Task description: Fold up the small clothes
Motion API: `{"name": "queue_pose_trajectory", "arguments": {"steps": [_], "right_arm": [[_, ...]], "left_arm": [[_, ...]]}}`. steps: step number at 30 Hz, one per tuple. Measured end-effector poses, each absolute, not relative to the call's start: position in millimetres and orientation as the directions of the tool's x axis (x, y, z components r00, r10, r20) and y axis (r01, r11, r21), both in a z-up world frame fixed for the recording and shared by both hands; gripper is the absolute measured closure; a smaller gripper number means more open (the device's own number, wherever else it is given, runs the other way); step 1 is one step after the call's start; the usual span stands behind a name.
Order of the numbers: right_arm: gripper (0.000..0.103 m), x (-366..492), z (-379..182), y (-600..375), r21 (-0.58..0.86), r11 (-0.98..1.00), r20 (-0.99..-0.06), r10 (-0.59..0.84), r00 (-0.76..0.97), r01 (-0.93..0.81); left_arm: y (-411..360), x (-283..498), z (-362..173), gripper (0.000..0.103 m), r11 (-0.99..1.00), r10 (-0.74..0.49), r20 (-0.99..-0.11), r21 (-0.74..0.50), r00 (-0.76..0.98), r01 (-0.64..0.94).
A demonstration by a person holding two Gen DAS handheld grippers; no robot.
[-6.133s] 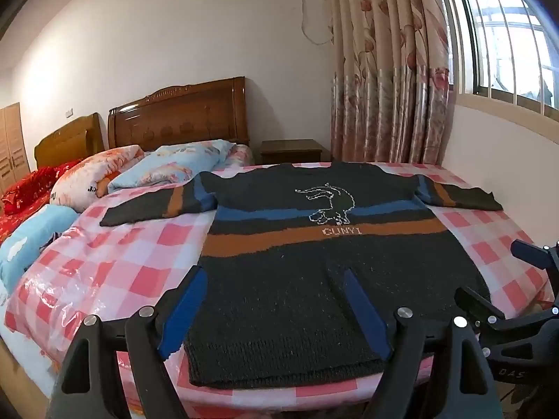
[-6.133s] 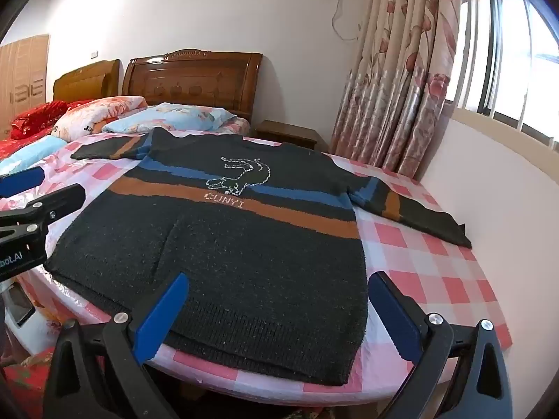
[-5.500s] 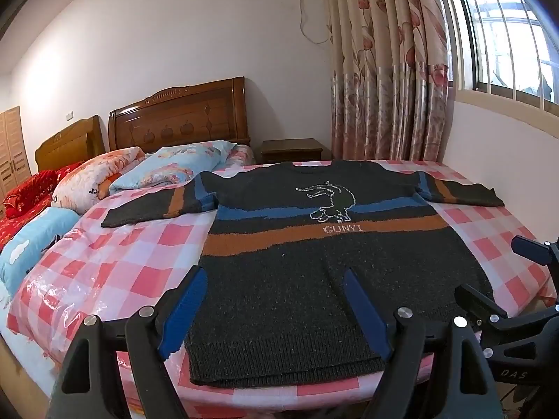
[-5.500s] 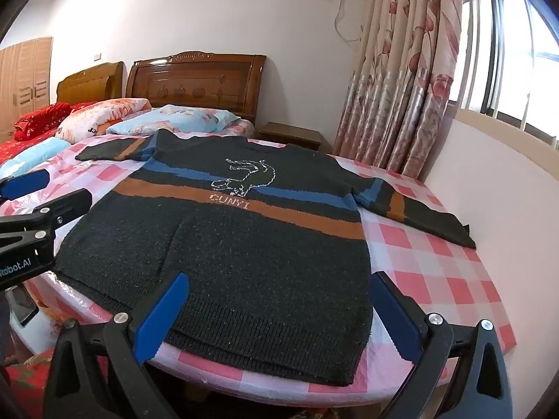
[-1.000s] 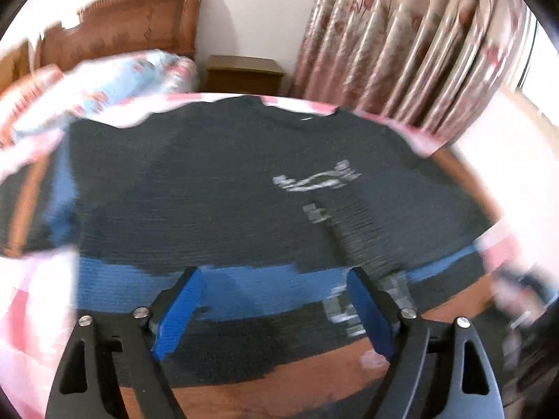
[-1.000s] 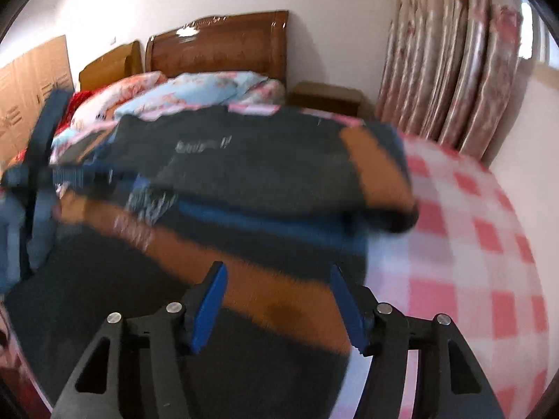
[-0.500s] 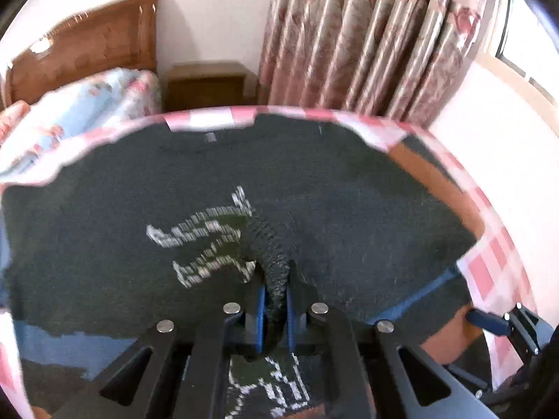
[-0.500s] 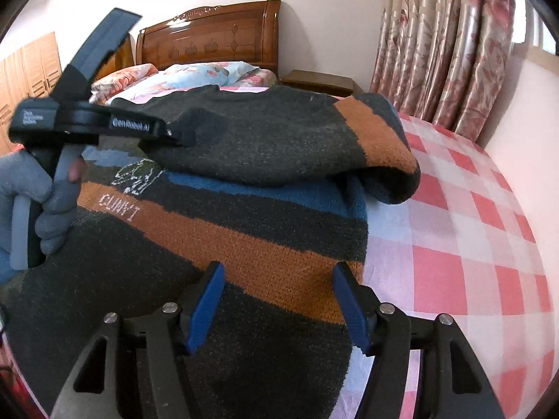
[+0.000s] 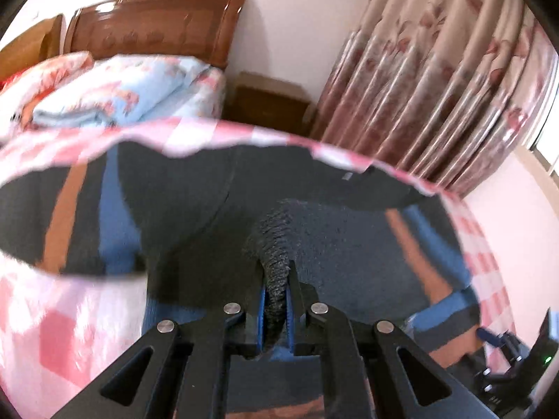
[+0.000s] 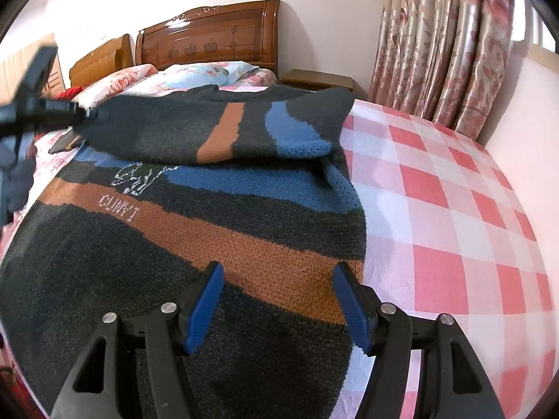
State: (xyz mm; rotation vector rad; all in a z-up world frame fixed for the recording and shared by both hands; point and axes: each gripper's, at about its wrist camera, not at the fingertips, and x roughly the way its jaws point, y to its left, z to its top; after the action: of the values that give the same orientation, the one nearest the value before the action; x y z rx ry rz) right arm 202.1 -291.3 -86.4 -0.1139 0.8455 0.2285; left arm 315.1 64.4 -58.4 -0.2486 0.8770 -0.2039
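The left gripper (image 9: 276, 300) is clamped on the sweater's ribbed cuff (image 9: 274, 244) — sleeve (image 10: 216, 129) drawn across the sweater (image 10: 174, 244) — while the right gripper (image 10: 276, 300) hovers, jaws apart, near the bed's (image 10: 454, 209) right edge.

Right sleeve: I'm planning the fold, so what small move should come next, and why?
Probably carry on a little across and lower it. The left tongs are shut on the right sleeve, which is held lifted over the sweater chest and not yet lying flat. The right tongs are open above the body.
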Motion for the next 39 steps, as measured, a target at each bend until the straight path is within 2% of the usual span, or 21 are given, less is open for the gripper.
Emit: {"name": "queue_pose_trajectory", "arguments": {"steps": [7,12,15,18,20,22,25,30,35,39], "right_arm": [[0.000,203,-87,-290,-0.005,0.971,-0.752,0.155,0.641,-0.240],[0.000,206,-82,-292,0.022,0.969,-0.770,0.173,0.615,-0.246],[0.000,219,-66,-292,0.029,0.970,-0.747,0.182,0.640,-0.242],[0.000,250,-48,-287,-0.009,0.971,-0.718,0.161,0.677,-0.241],[0.000,278,-41,-282,0.030,0.964,-0.693,0.210,0.690,-0.263],[0.000,299,-43,-277,0.078,0.955,-0.695,0.257,0.672,-0.285],[0.000,329,-72,-272,0.123,0.954,-0.778,0.264,0.570,-0.274],[0.000,337,-63,-276,0.160,0.944,-0.772,0.303,0.559,-0.290],[0.000,379,-39,-283,0.127,0.954,-0.728,0.275,0.628,-0.271],[0.000,430,-67,-284,0.133,0.954,-0.793,0.265,0.548,-0.269]], "left_arm": [[72,301,-81,0.094,0.936,-0.300,-0.721,-0.349,0.624,0.046],[89,295,-84,0.089,0.923,-0.283,-0.702,-0.384,0.653,-0.012],[99,278,-69,0.087,0.923,-0.211,-0.613,-0.382,0.761,-0.052],[97,266,-55,0.077,0.911,-0.261,-0.513,-0.412,0.818,0.032],[90,264,-53,0.074,0.898,-0.326,-0.484,-0.427,0.812,0.107],[76,272,-60,0.073,0.899,-0.367,-0.517,-0.412,0.774,0.151],[61,282,-70,0.073,0.911,-0.377,-0.587,-0.375,0.716,0.173],[47,296,-82,0.073,0.923,-0.356,-0.667,-0.360,0.655,0.136],[52,295,-84,0.072,0.920,-0.361,-0.667,-0.368,0.652,0.133],[58,293,-83,0.072,0.914,-0.372,-0.662,-0.384,0.651,0.132]]}}
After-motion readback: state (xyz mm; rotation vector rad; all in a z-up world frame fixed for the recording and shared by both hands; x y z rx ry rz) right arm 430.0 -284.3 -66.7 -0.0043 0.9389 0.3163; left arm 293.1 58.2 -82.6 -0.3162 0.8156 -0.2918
